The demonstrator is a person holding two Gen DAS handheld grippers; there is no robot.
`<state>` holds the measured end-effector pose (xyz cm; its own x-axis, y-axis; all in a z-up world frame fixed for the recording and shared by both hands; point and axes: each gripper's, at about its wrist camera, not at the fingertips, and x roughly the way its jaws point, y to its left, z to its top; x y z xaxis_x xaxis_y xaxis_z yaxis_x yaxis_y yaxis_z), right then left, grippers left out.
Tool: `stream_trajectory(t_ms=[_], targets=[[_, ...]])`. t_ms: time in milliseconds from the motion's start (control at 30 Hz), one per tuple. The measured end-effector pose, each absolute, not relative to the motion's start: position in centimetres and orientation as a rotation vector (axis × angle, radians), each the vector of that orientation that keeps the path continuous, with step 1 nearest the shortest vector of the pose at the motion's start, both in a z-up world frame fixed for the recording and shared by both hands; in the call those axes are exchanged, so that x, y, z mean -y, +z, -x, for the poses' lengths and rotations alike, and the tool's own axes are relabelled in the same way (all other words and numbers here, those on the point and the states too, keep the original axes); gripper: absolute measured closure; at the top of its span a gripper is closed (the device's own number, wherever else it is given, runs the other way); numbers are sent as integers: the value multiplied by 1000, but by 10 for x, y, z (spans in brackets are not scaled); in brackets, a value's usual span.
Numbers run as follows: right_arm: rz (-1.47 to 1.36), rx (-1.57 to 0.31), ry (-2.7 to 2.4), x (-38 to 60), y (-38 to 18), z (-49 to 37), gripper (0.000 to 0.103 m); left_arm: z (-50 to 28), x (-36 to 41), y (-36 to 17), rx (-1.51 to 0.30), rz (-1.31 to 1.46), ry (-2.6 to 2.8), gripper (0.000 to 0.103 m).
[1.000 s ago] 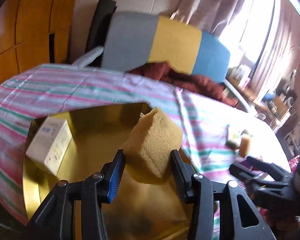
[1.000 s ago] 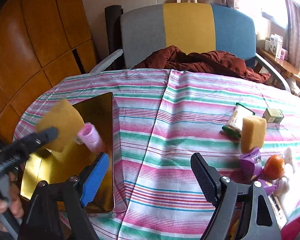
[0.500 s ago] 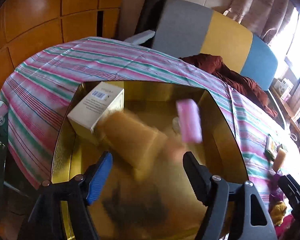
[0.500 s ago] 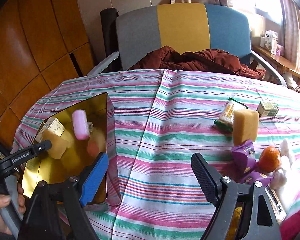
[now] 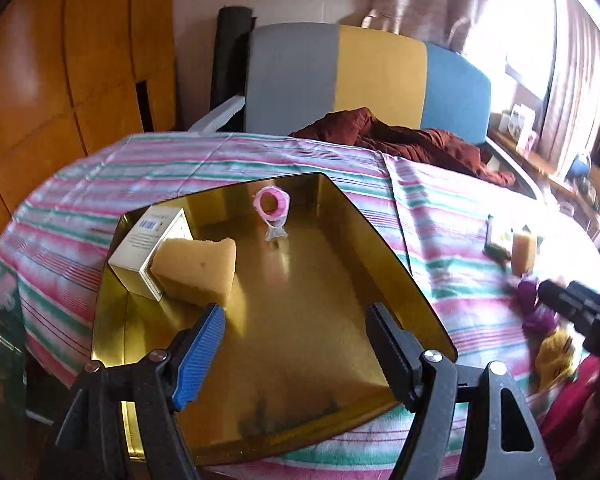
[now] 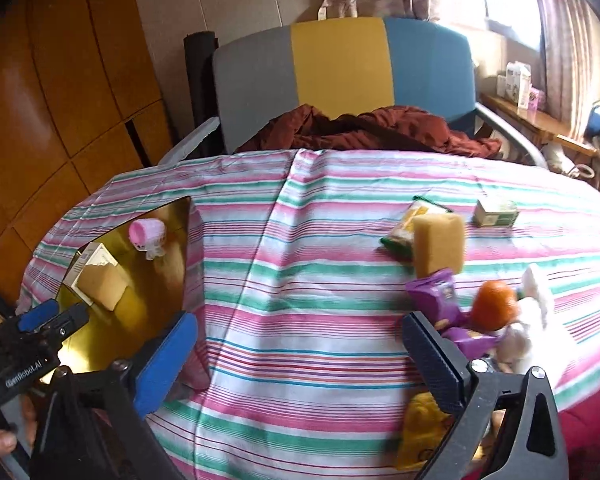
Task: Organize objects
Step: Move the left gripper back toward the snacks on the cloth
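Note:
A gold tray [image 5: 320, 320] [image 6: 120, 336] lies on the striped tablecloth at the table's left. In it a yellow sponge [image 5: 196, 270] [image 6: 104, 284] leans against a white box [image 5: 148, 248] [image 6: 88, 264], and a pink roll [image 5: 274, 204] [image 6: 148, 234] stands at the far side. My left gripper [image 5: 296, 340] [image 6: 52, 320] hovers open over the tray's near part with nothing between its fingers. My right gripper [image 6: 300, 352] is open above the tablecloth. A second yellow sponge [image 6: 438, 240] [image 5: 524, 250] stands upright at the right.
Near the second sponge lie a green snack packet [image 6: 404, 232], a small green box [image 6: 494, 212], purple packets [image 6: 440, 296], an orange [image 6: 494, 306] and a white soft thing [image 6: 534, 296]. A grey, yellow and blue chair [image 6: 340, 68] with a dark red cloth [image 6: 364, 128] stands behind the table.
My left gripper opened and let go of the yellow sponge, which dropped into the tray against the white box; the gripper then drew back. The pink roll came to rest upright.

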<state>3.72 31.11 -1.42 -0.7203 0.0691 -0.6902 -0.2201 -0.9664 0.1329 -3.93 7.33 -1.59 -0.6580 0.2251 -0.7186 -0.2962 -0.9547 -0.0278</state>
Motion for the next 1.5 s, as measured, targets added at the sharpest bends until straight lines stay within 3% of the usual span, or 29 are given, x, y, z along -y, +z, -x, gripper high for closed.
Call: stream_trajectory(t_ms=[567,1267,1500], targets=[[1060,-159,2745,-306,-8,-55,0,10,-104,-9,-290,1023,2635,29],[1066,-159,2641,-341,-11,-66,0,-1,-146,-9,-378,985,2465,29],[964,-223,2473,-408,9,-91,0,-5,-181,-14,-362,1014,2276,29]])
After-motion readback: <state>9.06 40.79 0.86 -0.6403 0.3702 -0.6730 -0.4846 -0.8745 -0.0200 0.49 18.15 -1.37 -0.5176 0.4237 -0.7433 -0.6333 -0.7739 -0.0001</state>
